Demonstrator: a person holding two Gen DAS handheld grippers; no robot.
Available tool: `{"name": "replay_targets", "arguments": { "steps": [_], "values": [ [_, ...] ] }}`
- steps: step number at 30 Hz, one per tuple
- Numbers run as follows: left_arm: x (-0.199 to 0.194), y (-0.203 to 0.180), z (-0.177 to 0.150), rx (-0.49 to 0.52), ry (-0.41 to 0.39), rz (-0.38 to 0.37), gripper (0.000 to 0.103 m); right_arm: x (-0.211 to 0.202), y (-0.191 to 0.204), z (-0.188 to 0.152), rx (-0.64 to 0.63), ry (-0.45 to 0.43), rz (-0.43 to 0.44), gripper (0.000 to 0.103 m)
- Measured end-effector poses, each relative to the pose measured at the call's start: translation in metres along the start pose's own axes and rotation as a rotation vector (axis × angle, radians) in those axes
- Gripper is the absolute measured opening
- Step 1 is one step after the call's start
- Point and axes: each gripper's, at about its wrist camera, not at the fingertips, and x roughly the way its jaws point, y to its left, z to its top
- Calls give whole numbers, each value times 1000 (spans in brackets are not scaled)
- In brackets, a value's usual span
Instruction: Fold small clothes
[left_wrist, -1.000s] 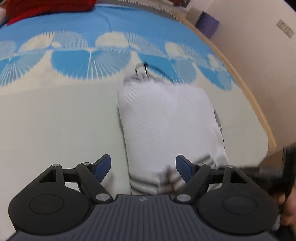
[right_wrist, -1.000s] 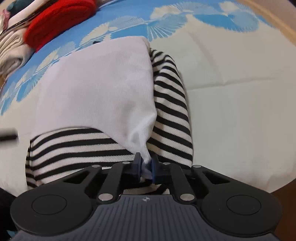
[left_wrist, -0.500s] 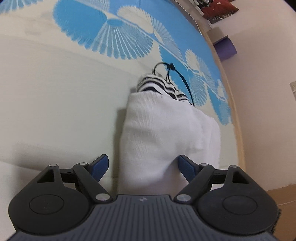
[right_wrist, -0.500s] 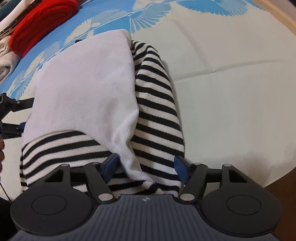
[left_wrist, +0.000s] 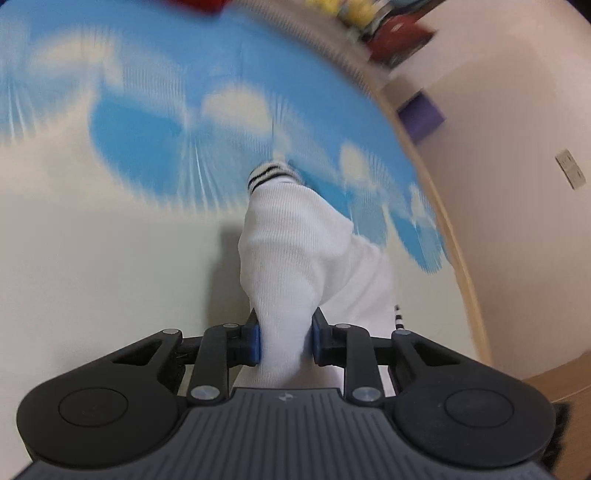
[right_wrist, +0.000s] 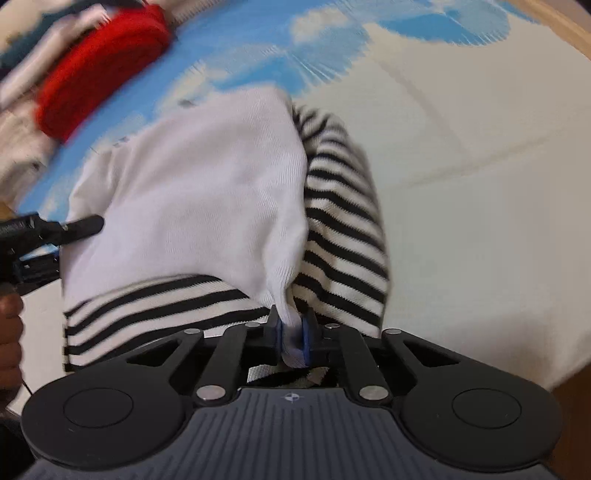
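A small white garment with black-and-white striped parts lies folded on the cream and blue cloth. My left gripper is shut on a bunched white edge of the garment; a striped cuff shows at its far end. My right gripper is shut on a pinched white corner, with the striped sleeve beside and under it. The left gripper also shows at the left edge of the right wrist view, at the garment's other side.
A red folded garment and other pale clothes lie at the far left. The wooden table edge runs along the right, with a wall and a purple box beyond. The cloth right of the garment is bare.
Both grippers were open half a second ago and have shut on the white fabric. Both views are blurred by motion; the left gripper has lifted its edge.
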Motion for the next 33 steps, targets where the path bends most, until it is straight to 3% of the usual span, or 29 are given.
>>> {"name": "replay_targets", "arguments": {
  "steps": [3,6,8,10,11,14,16,17,19,20,22,26,29,31,33],
  "values": [
    [-40,32,24,0,-95,33,28,3,38,7,-25,-47,83,9],
    [-66,73,41,-19,-142,75,32,23,88,12,-73,-53,158,9],
    [-77,100,50,-68,-161,146,52,39,115,12,-99,-41,179,9],
    [-95,125,51,-141,-218,255,61,55,137,9,-115,-20,185,9],
    [-103,133,49,-159,-231,269,61,61,145,7,-118,-7,177,9],
    [-111,136,40,-123,-168,185,61,75,163,2,-141,6,137,8],
    [-105,124,29,-8,-79,163,61,82,163,-1,-140,27,78,8],
    [-97,115,20,72,-24,181,61,84,162,-3,-108,40,67,8],
    [-72,100,-2,239,93,298,62,82,157,-4,-72,49,45,8],
    [-55,95,-14,308,153,377,70,82,161,-4,-74,49,37,8],
    [-43,95,-32,375,180,460,79,82,163,-9,-81,55,24,9],
    [-70,100,-30,268,143,421,72,75,162,-11,-74,56,6,18],
    [-84,98,-34,288,129,415,72,64,172,-12,-155,10,-50,20],
    [-70,102,-40,304,214,479,77,69,175,-17,-230,34,-110,20],
    [-60,104,-51,325,237,528,85,82,171,-22,-228,105,-128,20]
  ]
}}
